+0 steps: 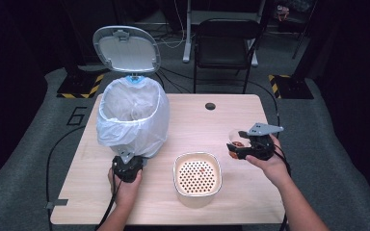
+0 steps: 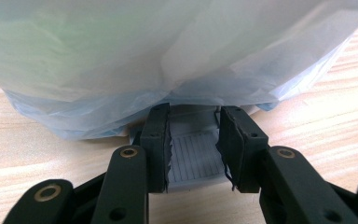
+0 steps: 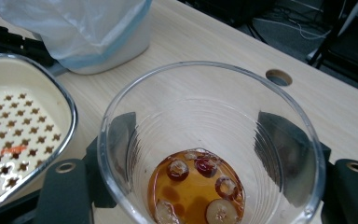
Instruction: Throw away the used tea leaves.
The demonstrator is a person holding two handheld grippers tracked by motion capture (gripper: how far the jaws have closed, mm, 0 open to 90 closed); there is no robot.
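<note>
- Clear plastic cup (image 3: 212, 154) sits clamped between the fingers of the right gripper (image 1: 244, 144), one black finger (image 3: 121, 135) showing through each side of its wall.
- Amber liquid (image 3: 193, 189) lies in the bottom of the cup, with several round slices floating in it, some reddish.
- In the high view this cup (image 1: 236, 140) is held above the right part of the bench (image 1: 197, 120), to the right of the strainer bowl and apart from it.
- Cream-coloured strainer bowl (image 1: 197, 174) stands near the front middle of the bench; its perforated insert (image 3: 9, 135) carries a small orange scrap.
- White pedal bin (image 1: 133, 118) stands on the left part of the bench, lined with a pale translucent bag, its grey lid (image 1: 126, 49) tipped up and open at the back.
- Left gripper (image 1: 126, 161) rests at the foot of the bin, on the near side.
- In the left gripper view its fingers (image 2: 156, 140) are pressed on the ribbed grey pedal (image 2: 193, 156), one on each side, just under the hanging edge of the bag (image 2: 168, 46).
</note>
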